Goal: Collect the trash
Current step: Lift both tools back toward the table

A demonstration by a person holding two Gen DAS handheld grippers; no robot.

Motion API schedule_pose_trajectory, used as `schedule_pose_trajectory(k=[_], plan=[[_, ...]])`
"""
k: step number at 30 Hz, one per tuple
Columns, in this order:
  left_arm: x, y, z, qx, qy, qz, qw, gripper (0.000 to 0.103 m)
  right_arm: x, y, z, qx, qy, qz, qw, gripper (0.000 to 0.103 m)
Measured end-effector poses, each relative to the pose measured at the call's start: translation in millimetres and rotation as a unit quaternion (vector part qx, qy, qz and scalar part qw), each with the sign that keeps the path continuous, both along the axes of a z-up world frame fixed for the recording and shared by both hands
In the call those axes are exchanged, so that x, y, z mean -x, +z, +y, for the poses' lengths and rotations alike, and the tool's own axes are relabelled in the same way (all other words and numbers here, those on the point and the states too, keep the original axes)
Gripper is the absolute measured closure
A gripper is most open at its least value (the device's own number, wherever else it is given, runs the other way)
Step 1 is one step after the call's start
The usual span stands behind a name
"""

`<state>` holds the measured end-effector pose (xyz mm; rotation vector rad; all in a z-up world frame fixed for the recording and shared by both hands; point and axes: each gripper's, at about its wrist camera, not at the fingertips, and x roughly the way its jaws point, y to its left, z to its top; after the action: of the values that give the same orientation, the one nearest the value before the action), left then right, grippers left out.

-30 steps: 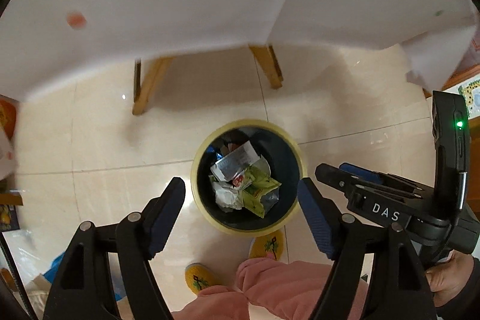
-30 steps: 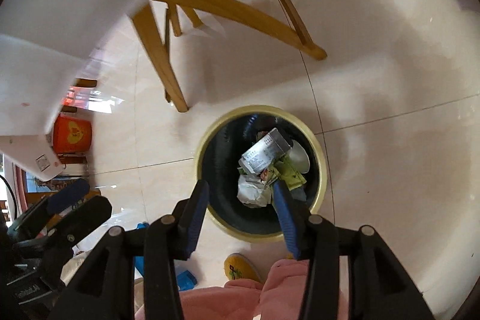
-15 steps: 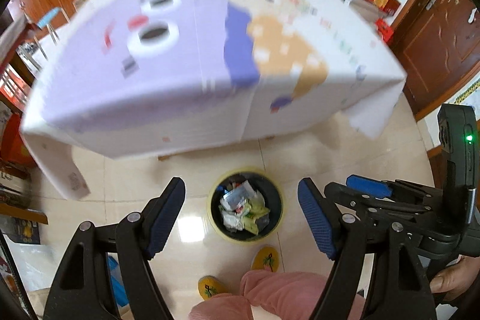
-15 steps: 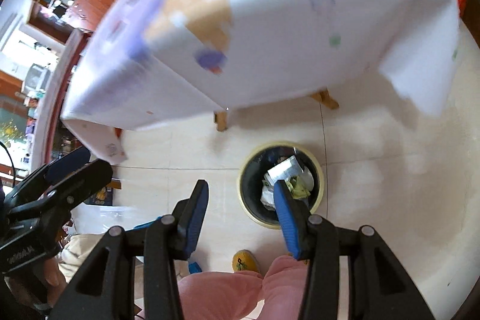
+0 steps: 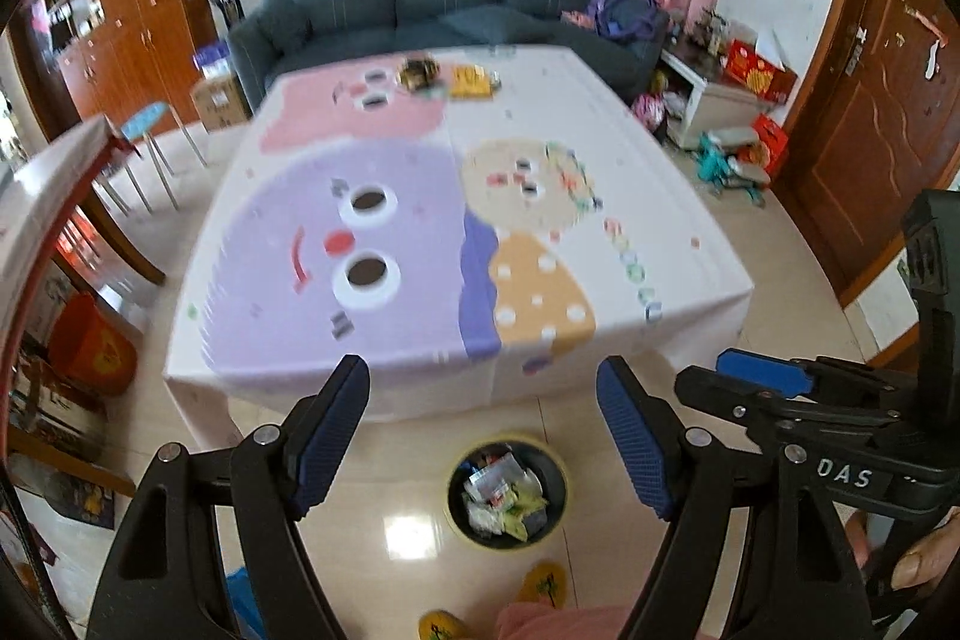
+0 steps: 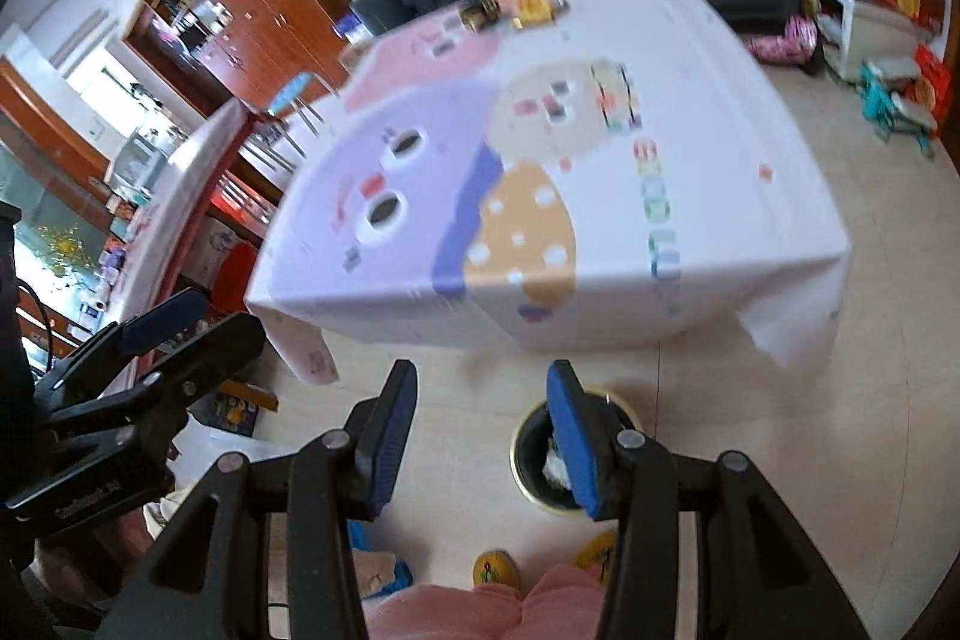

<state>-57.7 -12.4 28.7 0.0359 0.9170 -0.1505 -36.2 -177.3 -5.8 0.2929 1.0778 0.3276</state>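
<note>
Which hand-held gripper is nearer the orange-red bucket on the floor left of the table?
Left. The left hand-held gripper hangs on the side of the orange-red bucket; the right hand-held gripper is beyond it, farther off.

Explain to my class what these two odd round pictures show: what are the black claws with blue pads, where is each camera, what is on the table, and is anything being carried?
There is no robot here. A person holds a hand-held clamp in each hand, and each clamp has a wide-angle camera looking along its two fingers, which bends the picture into a circle.

One picture is from the left gripper, the other from the right gripper. Each view also catches the other clamp at its edge.

Both look down over a table with a cartoon tablecloth. At its far end lie a dark snack packet and a yellow packet; the blur hides their details. On the floor in front stands a bin full of wrappers, near the person's yellow slippers.

Nothing is carried: both pairs of fingers stand apart and empty.
</note>
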Motion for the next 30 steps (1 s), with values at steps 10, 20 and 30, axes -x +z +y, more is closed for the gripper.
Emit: schedule_pose_trajectory(k=[10, 20, 30], plan=[[-10.9, 47.7, -0.4, -0.004, 0.023, -0.044, 0.9988, 0.026, -25.4, 49.2, -2.6, 0.012, 0.019, -0.054, 0.998, 0.057], [-56.6, 71.2, 6.4, 0.012, 0.036, -0.062, 0.9973, 0.016, -71.7, 82.7, -1.8, 0.029, 0.013, -0.081, 0.996, 0.057], [-154.0, 83.9, 24.5, 0.008, 0.028, -0.08, 0.9964, 0.004, -161.1, 93.3, -3.9, 0.058, -0.018, -0.097, 0.993, 0.049]])
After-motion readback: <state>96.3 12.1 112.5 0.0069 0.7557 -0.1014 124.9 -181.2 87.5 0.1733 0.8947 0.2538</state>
